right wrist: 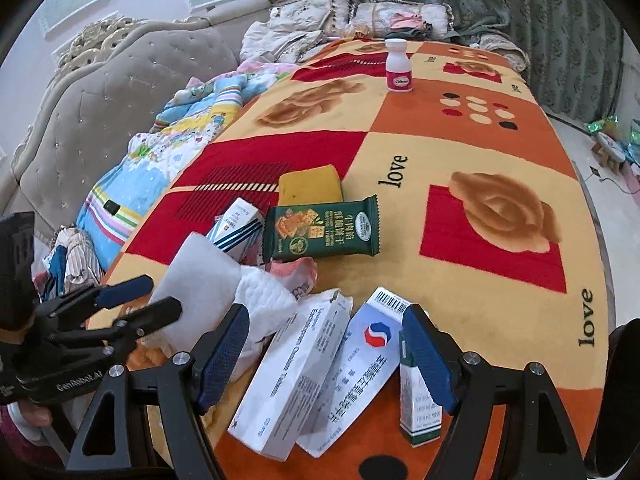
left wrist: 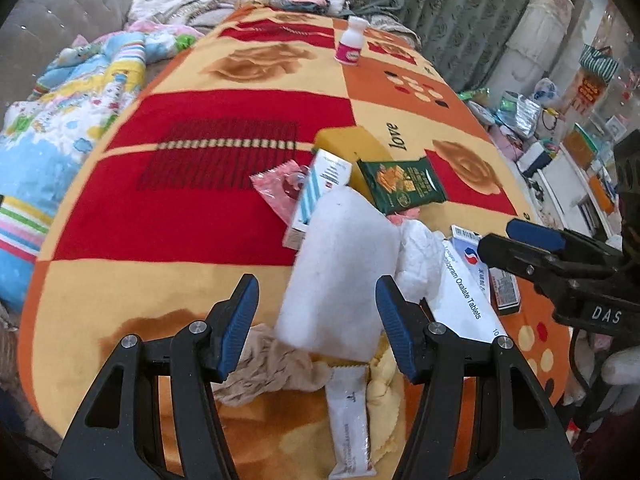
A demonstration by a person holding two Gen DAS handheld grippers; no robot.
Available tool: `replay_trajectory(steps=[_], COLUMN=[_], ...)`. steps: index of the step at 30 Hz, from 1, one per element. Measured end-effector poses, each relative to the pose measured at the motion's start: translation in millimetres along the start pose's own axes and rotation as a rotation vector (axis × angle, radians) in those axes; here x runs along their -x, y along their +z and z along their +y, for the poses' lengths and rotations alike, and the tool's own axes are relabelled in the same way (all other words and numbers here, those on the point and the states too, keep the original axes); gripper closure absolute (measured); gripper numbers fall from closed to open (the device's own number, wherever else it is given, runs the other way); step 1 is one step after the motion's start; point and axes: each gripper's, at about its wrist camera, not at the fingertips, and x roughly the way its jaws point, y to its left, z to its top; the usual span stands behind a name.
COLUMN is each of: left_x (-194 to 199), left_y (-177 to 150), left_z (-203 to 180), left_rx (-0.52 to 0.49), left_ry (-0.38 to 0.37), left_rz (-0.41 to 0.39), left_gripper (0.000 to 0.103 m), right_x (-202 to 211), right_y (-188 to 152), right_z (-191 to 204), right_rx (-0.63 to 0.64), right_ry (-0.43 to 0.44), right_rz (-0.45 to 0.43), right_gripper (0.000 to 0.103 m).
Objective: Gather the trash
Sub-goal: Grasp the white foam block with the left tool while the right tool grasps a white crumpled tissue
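Observation:
A pile of trash lies on the patterned blanket (left wrist: 168,224). My left gripper (left wrist: 316,320) is open, its jaws on either side of a white foam block (left wrist: 340,268), which also shows in the right wrist view (right wrist: 200,280). Around it lie crumpled tissue (left wrist: 420,264), a green cracker pack (left wrist: 400,186), a yellow sponge (left wrist: 348,142), a pink wrapper (left wrist: 280,188), a striped box (left wrist: 320,196) and a white sachet (left wrist: 348,420). My right gripper (right wrist: 324,356) is open over two white medicine boxes (right wrist: 292,372) (right wrist: 352,368), with a small green box (right wrist: 416,404) by its right finger.
A white and pink pill bottle (right wrist: 398,64) stands at the far end of the blanket. A colourful quilt (left wrist: 68,120) and a tufted headboard (right wrist: 100,120) lie to the left. Cluttered shelves and bags (left wrist: 560,128) stand right of the bed. Curtains (right wrist: 480,0) hang behind.

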Motion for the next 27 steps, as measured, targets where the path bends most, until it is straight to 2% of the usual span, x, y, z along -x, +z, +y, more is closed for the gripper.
replay_trajectory(steps=[2, 3, 4, 8, 15, 17, 19, 20, 22, 25, 27], left_x=[-5, -7, -7, 3, 48, 56, 58, 58, 56, 55, 56], left_y=[0, -1, -1, 0, 13, 15, 16, 15, 13, 10, 10], left_z=[-3, -5, -6, -2, 22, 28, 31, 32, 33, 31, 29], left_rx=[-0.018, -0.03, -0.038, -0.042, -0.004, 0.006, 0.011, 0.015, 0.021, 0.02, 0.022], left_ry=[-0.027, -0.036, -0.036, -0.064, -0.064, -0.051, -0.043, -0.039, -0.036, -0.031, -0.038], left_rz=[0.018, 0.021, 0.024, 0.004, -0.092, -0.111, -0.116, -0.116, -0.11, -0.108, -0.113], left_gripper=[0.045, 0.057, 0.065, 0.069, 0.07, 0.07, 0.07, 0.07, 0.07, 0.07, 0.07], right_x=[-3, -4, -6, -12, -26, -33, -42, -46, -57, -55, -45], right_y=[2, 3, 4, 4, 2, 4, 6, 6, 5, 2, 0], right_z=[-2, -3, -2, 7, 34, 42, 47, 49, 51, 52, 54], right_rx=[-0.006, -0.008, -0.007, 0.022, 0.129, 0.157, 0.182, 0.193, 0.216, 0.219, 0.227], right_ry=[-0.006, -0.006, -0.004, 0.01, 0.054, 0.067, 0.054, 0.05, 0.043, 0.065, 0.083], right_rz=[0.005, 0.01, 0.014, 0.029, 0.054, 0.058, 0.072, 0.079, 0.098, 0.084, 0.059], right_gripper=[0.026, 0.026, 0.026, 0.026, 0.026, 0.031, 0.044, 0.047, 0.067, 0.075, 0.076])
